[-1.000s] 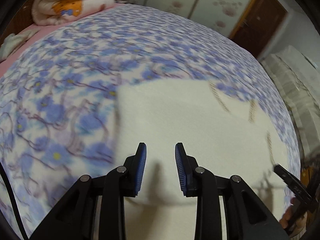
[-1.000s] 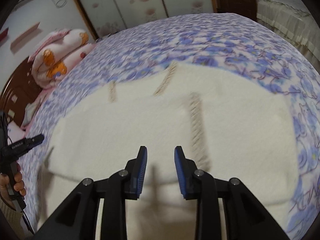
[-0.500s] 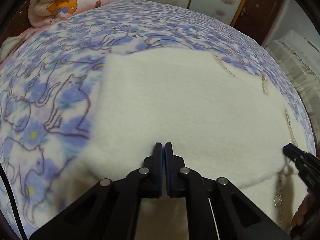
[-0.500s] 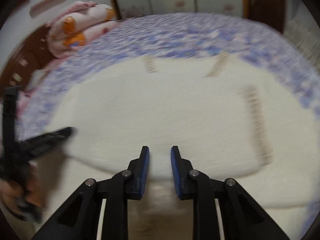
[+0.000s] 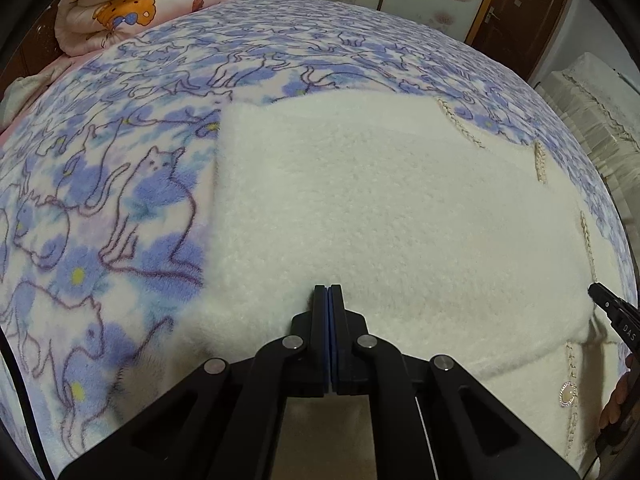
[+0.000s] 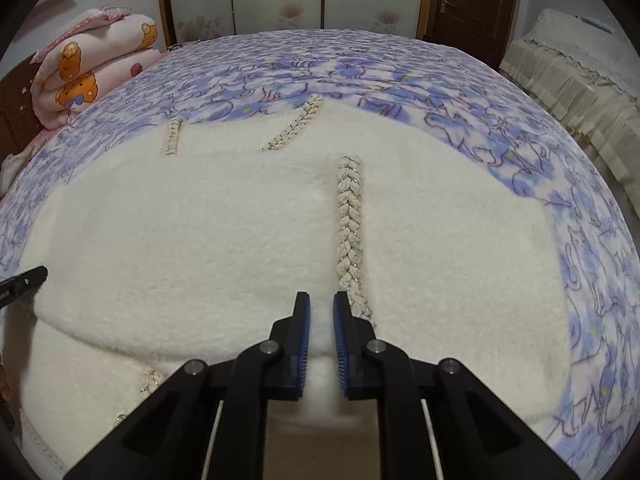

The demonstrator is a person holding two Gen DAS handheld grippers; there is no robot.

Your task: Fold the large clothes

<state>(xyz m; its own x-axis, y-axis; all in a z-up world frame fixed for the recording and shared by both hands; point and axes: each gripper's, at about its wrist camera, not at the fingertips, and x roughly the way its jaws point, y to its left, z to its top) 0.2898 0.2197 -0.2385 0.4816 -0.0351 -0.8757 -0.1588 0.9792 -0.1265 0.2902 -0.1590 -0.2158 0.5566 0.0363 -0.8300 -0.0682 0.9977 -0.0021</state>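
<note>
A cream fluffy cardigan (image 5: pixel 380 208) with braided trim and a pearl button lies folded on the bed; it also shows in the right wrist view (image 6: pixel 200 240). My left gripper (image 5: pixel 328 292) is shut, its tips pressed at the near folded edge of the cardigan; whether fabric is pinched is hidden. My right gripper (image 6: pixel 321 300) is open a little over the near folded edge, beside a braided trim strip (image 6: pixel 350 232). The other gripper's tip shows at the right edge of the left wrist view (image 5: pixel 612 312) and at the left edge of the right wrist view (image 6: pixel 24 280).
A blue and white cat-print fleece blanket (image 5: pixel 120 184) covers the bed. A rolled pink bear-print quilt (image 6: pixel 92 72) lies at the far left corner. A lace-covered piece of furniture (image 6: pixel 572 76) stands to the right. Wardrobe doors and a brown door (image 6: pixel 468 0) are behind.
My left gripper closed from open to shut at the cardigan's near edge. My right gripper narrowed a little and stays open. Both moved lower and closer to the folded edge.
</note>
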